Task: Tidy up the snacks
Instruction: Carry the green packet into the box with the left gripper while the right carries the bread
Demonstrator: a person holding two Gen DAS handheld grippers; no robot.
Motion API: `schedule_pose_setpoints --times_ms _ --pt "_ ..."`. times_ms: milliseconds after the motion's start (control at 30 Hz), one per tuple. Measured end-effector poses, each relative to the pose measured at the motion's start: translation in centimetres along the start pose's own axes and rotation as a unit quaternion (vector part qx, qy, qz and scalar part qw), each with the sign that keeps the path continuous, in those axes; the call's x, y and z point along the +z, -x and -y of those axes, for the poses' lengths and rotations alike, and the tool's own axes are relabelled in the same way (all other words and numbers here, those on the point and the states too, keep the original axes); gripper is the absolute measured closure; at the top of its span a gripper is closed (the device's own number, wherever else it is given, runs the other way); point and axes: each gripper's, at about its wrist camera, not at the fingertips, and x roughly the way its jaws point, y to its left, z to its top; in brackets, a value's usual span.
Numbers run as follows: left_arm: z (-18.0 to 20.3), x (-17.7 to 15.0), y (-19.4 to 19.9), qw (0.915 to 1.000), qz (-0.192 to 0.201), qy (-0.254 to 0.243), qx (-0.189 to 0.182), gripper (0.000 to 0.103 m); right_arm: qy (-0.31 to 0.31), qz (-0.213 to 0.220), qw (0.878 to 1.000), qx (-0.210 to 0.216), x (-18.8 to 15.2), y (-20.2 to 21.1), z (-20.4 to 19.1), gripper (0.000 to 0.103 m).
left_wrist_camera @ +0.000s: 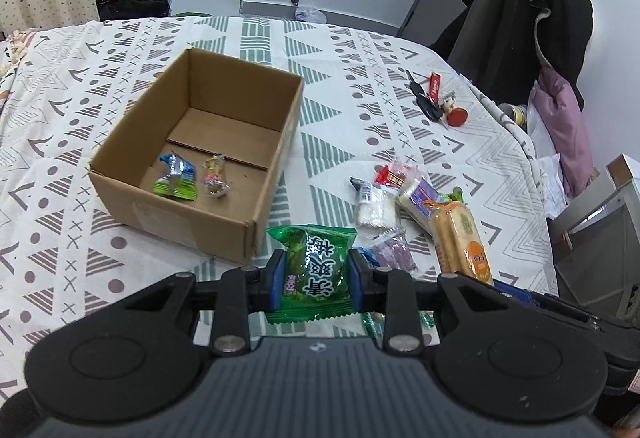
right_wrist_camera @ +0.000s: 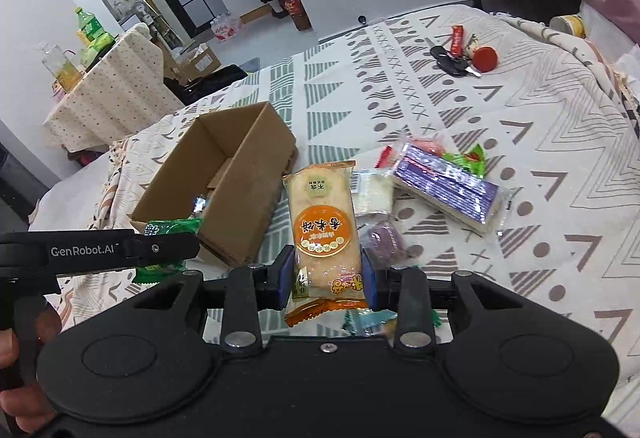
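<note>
Nearest the left wrist camera, the left gripper (left_wrist_camera: 317, 272) is clamped on a green snack packet (left_wrist_camera: 314, 270), its blue pads pressing the packet's two sides. The packet's long axis runs straight away from the camera, along the fingers, and it is held just beside the near right corner of the cardboard box (left_wrist_camera: 176, 209).

In the right wrist view, the right gripper (right_wrist_camera: 329, 278) is clamped on an orange rice cracker packet (right_wrist_camera: 323, 234). That packet is long and narrow, its length also pointing away from the camera, with its far end reaching towards the box's right wall.

The open box lies on a patterned tablecloth (left_wrist_camera: 72, 109), long axis angled away to the right. Two small wrapped snacks lie in its near end: a blue and green one (left_wrist_camera: 176, 177) and a clear one (left_wrist_camera: 215, 175), near each other; the rest of its floor is bare.

Right of the box a loose heap of snacks remains, including a purple-wrapped bar (right_wrist_camera: 446, 183) lying crosswise and a white packet (left_wrist_camera: 372, 207).

Farther back, well apart, lies a bunch of keys (left_wrist_camera: 434, 99). Cloth beyond the box is open up to the table's far edge.
</note>
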Motion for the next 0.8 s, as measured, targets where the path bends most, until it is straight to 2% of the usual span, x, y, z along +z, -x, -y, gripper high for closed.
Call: schedule_pose_setpoints --times_ms 400,800 --pt "-3.8 2.0 -0.3 0.9998 0.008 0.02 0.006 0.072 0.016 -0.005 1.0 0.02 1.3 -2.2 -3.3 0.069" --pt "-7.6 5.3 -1.5 0.999 0.011 0.04 0.017 0.072 0.032 -0.013 0.999 0.032 3.3 -4.9 -6.8 0.069"
